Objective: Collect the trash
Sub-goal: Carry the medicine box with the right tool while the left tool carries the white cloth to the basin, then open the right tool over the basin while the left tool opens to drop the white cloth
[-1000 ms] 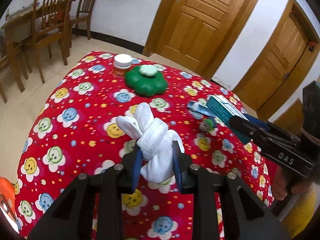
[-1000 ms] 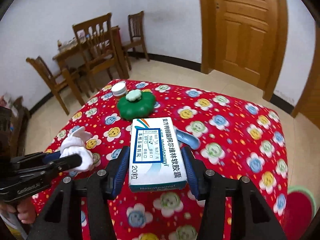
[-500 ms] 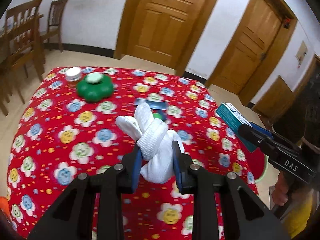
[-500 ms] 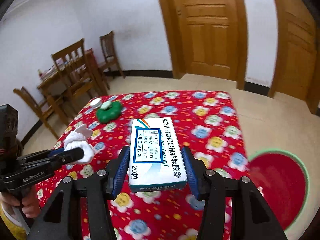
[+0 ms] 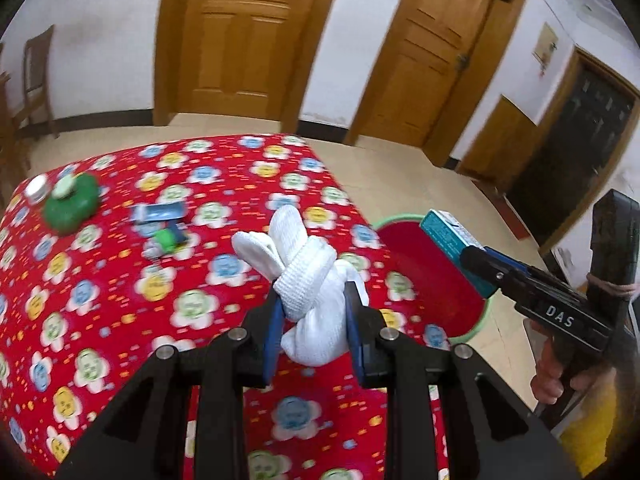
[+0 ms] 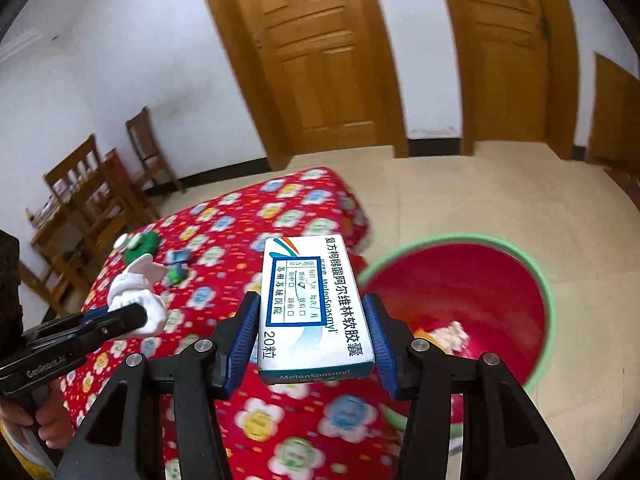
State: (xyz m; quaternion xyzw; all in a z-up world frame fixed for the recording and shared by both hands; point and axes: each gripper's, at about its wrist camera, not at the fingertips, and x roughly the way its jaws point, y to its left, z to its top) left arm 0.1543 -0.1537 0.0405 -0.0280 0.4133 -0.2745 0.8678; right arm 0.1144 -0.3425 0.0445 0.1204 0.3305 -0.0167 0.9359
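Two loads in my grip: left gripper [image 5: 312, 320] pinches a knotted white sock [image 5: 308, 280]; right gripper [image 6: 312, 320] clamps a medicine box [image 6: 312, 304], red bin [image 6: 532, 280] at right.

Bright, even light; fisheye-warped, motion-blurred.

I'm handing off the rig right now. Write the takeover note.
Left gripper: shut on the knotted white sock, above the table's edge.
Right gripper: shut on the medicine box, near the red bin on the floor.
Done: some scraps already lie in the bin.
Left: drop both items; on the red tablecloth remain a blue packet, a small green item, a green flower-shaped container and a white-lidded jar.
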